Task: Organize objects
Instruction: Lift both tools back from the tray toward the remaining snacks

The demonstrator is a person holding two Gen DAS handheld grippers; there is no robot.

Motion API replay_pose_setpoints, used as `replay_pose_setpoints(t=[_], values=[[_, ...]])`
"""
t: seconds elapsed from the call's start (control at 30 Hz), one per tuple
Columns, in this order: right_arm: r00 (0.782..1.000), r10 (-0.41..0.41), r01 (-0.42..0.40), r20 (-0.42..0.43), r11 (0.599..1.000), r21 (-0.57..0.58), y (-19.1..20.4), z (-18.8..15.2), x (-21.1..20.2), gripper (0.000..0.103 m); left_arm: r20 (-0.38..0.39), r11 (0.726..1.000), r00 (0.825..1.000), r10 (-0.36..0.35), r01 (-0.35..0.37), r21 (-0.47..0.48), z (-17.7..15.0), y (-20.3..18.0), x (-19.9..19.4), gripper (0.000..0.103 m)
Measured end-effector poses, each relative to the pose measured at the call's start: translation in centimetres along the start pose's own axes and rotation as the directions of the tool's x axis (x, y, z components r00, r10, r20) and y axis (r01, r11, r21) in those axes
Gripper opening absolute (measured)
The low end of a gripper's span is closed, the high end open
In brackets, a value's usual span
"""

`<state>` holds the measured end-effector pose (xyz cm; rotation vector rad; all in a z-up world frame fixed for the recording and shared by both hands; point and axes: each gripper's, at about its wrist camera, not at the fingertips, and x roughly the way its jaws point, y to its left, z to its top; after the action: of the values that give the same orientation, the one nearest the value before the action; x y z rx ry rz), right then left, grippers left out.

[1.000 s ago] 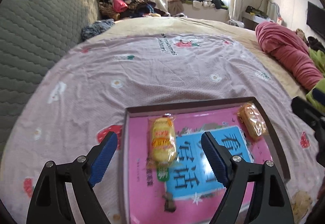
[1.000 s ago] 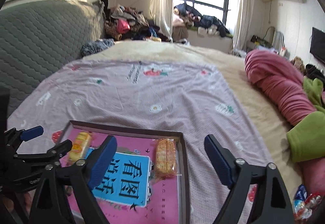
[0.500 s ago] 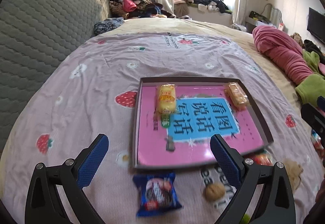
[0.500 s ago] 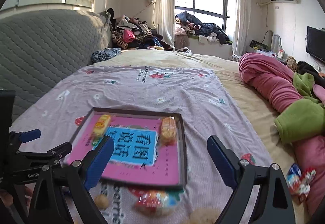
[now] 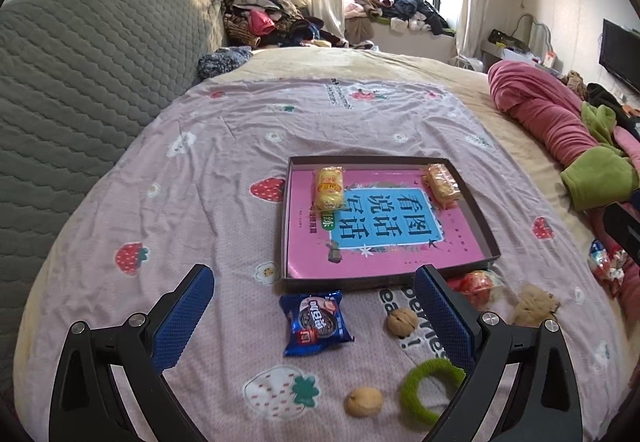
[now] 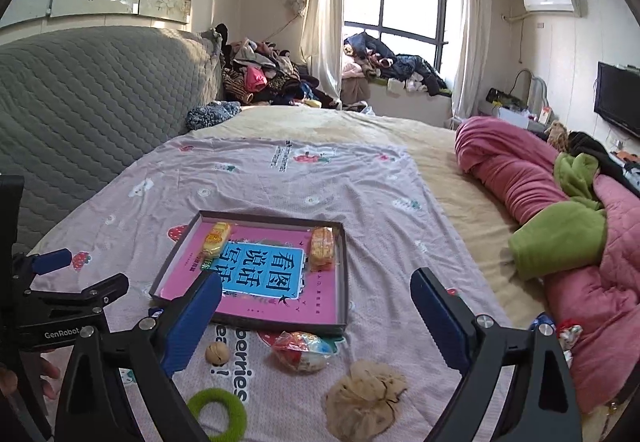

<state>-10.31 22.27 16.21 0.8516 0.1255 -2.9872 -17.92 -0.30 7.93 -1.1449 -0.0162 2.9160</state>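
A shallow dark tray (image 5: 472, 201) with a pink and blue printed sheet inside lies on a strawberry-print bedspread (image 5: 208, 177). Two wrapped snacks are already in it: a yellow packet (image 5: 329, 188) near its far left and an orange packet (image 5: 441, 181) at its far right. The sorting looks only partly done, since the rest lies loose on the bedspread in front of the tray: a blue cookie packet (image 5: 316, 322), two walnuts (image 5: 401, 322) (image 5: 364, 401), a green ring (image 5: 432, 389), a red-wrapped sweet (image 6: 302, 350) and a crumpled tan lump (image 6: 366, 400). The left gripper (image 5: 316, 322) is spread wide with nothing between its blue pads, hanging above the cookie packet. The right gripper (image 6: 316, 326) is also spread and empty, above the tray's near edge. Only the left view shows the cookie packet and the nearer walnut; only the right view shows the sweet and lump whole, plus the other gripper's body and a hand at its left border
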Motion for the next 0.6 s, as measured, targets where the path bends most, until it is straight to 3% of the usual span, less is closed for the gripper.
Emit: replay_pose_setpoints(t=[0.3, 0.6], values=[[0.999, 0.003, -0.003, 0.032, 1.0, -0.006, 0.0, 0.2, -5.1, 0.098, 0.042, 1.0, 0.999, 0.013, -0.013, -0.003, -0.3, 0.6, -5.4, 0.1], [1.0, 0.016, -0.016, 0.024, 1.0, -0.016, 0.6, -1.2, -7.8, 0.098, 0.037, 1.0, 0.999, 0.018, -0.019, 0.009, -1.8, 0.5, -8.0, 0.1]])
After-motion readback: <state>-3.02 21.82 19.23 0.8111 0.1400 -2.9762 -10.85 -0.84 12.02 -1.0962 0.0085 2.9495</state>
